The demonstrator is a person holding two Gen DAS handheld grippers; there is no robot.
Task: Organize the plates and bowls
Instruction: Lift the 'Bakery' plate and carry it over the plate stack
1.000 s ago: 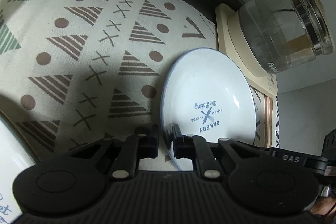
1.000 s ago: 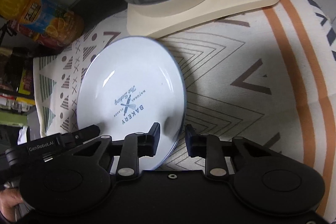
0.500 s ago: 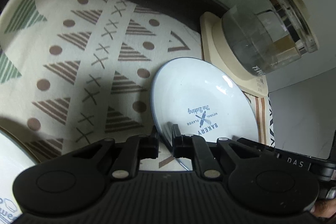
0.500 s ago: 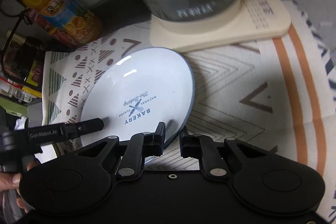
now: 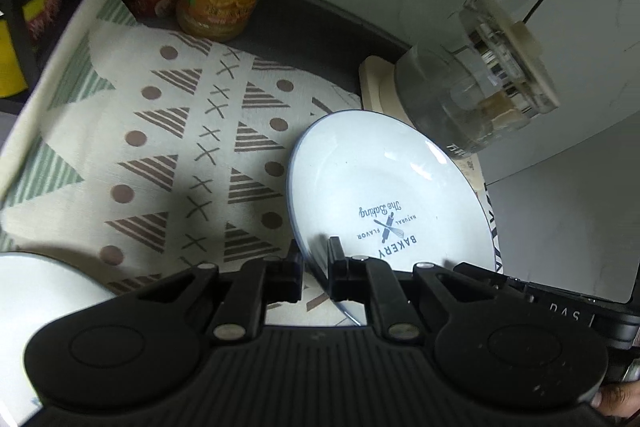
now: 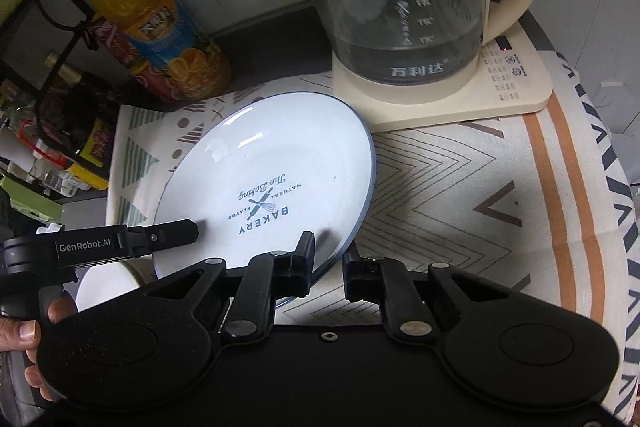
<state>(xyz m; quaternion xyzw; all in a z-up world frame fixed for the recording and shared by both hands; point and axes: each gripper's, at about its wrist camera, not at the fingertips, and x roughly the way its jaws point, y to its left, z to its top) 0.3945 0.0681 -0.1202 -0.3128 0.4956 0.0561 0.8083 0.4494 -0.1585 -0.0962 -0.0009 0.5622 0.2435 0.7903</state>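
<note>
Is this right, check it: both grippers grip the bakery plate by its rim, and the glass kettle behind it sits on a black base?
One thing is wrong: the base is cream, not black, as the right wrist view shows. The rest holds: the left gripper and right gripper each grip the bakery plate by its rim, and the glass kettle stands behind it.

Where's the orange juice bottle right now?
In the right wrist view, the orange juice bottle stands upper left, behind the white bakery plate, left of the glass kettle.

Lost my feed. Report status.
Left gripper and right gripper both clamped on the Bakery plate rim, plate tilted off the tablecloth. Glass kettle close behind.
</note>
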